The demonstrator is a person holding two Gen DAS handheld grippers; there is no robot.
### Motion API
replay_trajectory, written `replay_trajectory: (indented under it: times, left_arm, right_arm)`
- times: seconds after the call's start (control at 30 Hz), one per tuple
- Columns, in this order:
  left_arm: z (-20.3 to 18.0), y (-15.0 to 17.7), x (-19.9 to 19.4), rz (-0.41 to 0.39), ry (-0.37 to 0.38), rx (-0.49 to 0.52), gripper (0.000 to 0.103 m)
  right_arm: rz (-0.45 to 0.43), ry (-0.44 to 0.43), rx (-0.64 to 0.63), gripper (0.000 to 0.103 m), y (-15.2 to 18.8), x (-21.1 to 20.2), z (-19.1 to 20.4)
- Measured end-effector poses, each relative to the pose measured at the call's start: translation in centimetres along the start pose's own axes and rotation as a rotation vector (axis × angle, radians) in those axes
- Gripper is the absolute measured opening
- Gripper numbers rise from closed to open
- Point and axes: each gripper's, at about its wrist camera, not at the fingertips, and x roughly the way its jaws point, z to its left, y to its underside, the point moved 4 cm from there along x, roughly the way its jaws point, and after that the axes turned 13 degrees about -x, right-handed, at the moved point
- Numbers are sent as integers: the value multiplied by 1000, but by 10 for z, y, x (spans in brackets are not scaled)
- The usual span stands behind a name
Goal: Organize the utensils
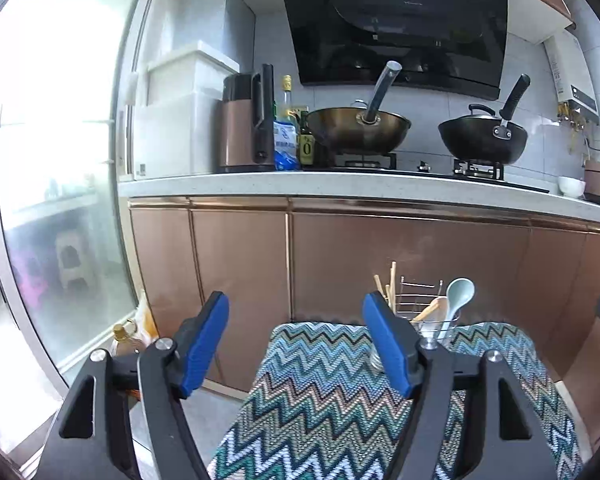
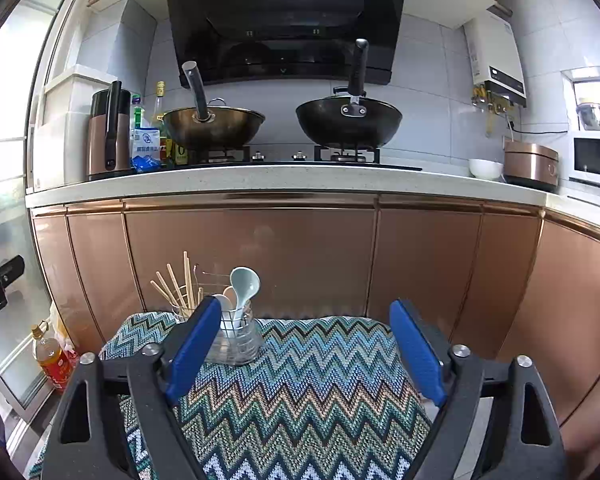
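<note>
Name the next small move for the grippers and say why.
Probably hold both back and check. The chopsticks and spoons already stand in the holder, both grippers are open and empty, and no loose utensil shows on the cloth.

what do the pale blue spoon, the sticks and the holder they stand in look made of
Pale blue spoon: likely glazed ceramic, smooth and glossy, though it could be plastic. Sticks: pale, matte wood or bamboo. Holder: thin metal wire, with a clear see-through base, glass or plastic.
</note>
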Motion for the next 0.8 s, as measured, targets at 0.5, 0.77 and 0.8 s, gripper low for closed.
replay_trajectory:
  times: [0.5,0.77,0.8]
  left_arm:
    - [-5,12,-7,6,14,27,74]
    - [-2,8,-14,-31,24,5,74]
    - [-2,7,-15,-33,24,3,74]
  right_arm:
    - [-12,86,-46,102,9,-16,0]
    - [-18,120,-40,102,7,-23,-7]
    - [-19,124,-43,102,6,-24,-7]
